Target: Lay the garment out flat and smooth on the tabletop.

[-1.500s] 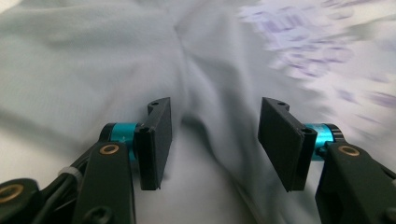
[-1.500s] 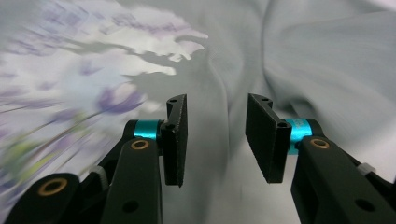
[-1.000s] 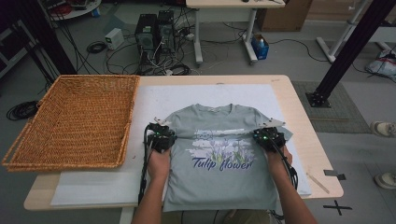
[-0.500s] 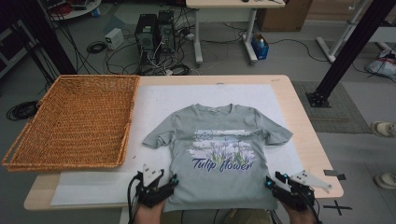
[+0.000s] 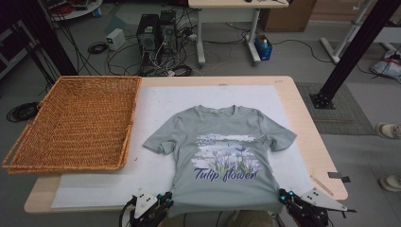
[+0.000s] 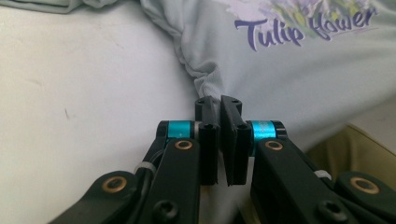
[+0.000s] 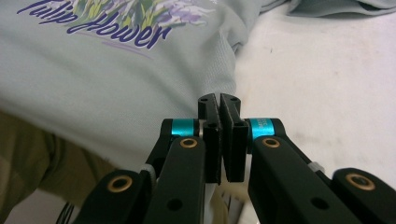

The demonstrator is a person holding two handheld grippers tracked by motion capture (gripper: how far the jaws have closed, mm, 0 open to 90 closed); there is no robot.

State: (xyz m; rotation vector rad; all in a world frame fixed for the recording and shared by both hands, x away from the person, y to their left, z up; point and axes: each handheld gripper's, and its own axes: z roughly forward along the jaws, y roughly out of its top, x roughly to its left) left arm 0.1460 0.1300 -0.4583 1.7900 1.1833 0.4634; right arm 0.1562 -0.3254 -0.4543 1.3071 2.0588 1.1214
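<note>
- Wooden table [image 5: 302,118] under everything, most of the top covered by a white sheet [image 5: 156,113].
- Wicker basket [image 5: 75,123] parked on the left end, hanging a bit past the table edge, well apart from the shirt.
- Grey-green t-shirt [image 5: 222,142] spread flat, print side up, in the middle of the white sheet, neck pointing to the far side, "Tulip flower" readable, hem right at the near edge of the table.
- Left gripper [image 5: 165,201] down at the near-left hem corner; from its own view [image 6: 218,105] jaws pretty much fully closed, just been squeezing in, pinching the bunched-up hem fabric at the tips.
- Right gripper [image 5: 283,195] same deal at the near-right hem corner; in its own view [image 7: 218,101] jaws clamped together, also just been closing, with the shirt edge puckered right at the tips and nipped between them.
- Both sleeves lying slightly crumpled out to the sides, nothing touching them.
</note>
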